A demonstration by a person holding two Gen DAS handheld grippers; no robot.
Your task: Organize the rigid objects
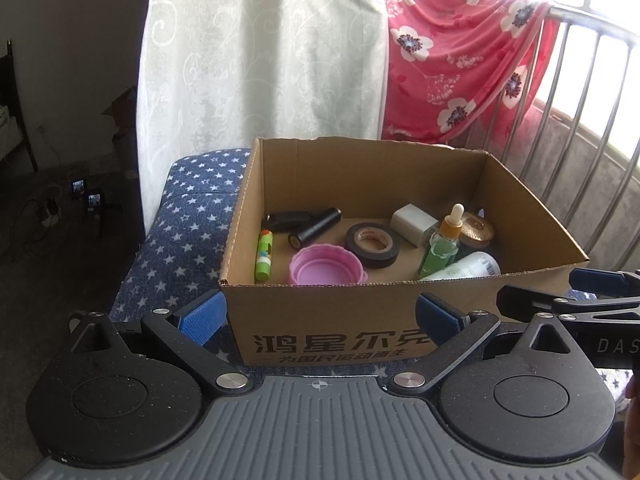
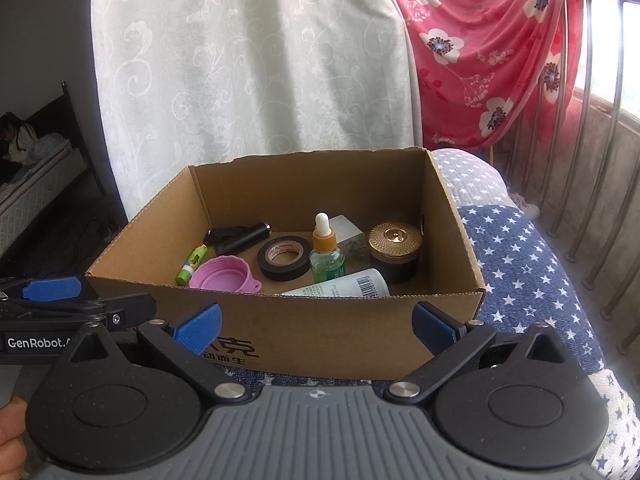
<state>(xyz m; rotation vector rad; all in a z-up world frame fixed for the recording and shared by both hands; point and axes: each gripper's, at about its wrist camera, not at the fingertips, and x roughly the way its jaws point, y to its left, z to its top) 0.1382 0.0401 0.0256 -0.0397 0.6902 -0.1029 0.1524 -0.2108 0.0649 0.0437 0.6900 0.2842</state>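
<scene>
Your left tongs (image 1: 318, 314) are spread wide and hold nothing, just in front of the near wall of the cardboard box (image 1: 320, 304). Your right tongs (image 2: 318, 322) are equally wide and empty, before the same wall. The box sits on a star-patterned blue cushion (image 1: 188, 224).

Inside it, from left to right, lie a green glue stick (image 1: 264, 254), a black flashlight (image 1: 314, 227), a pink lid (image 1: 326, 266), a roll of black tape (image 1: 372, 245), a white block (image 1: 414, 222), an upright green dropper bottle (image 1: 442, 246) and a white tube (image 1: 468, 266) on its side against the near wall.

Your right view shows the gold-topped jar (image 2: 395, 250) whole; your left view half hides it behind the dropper. Your left view shows the box's printed front more fully. Each view catches the other tongs at its edge.
</scene>
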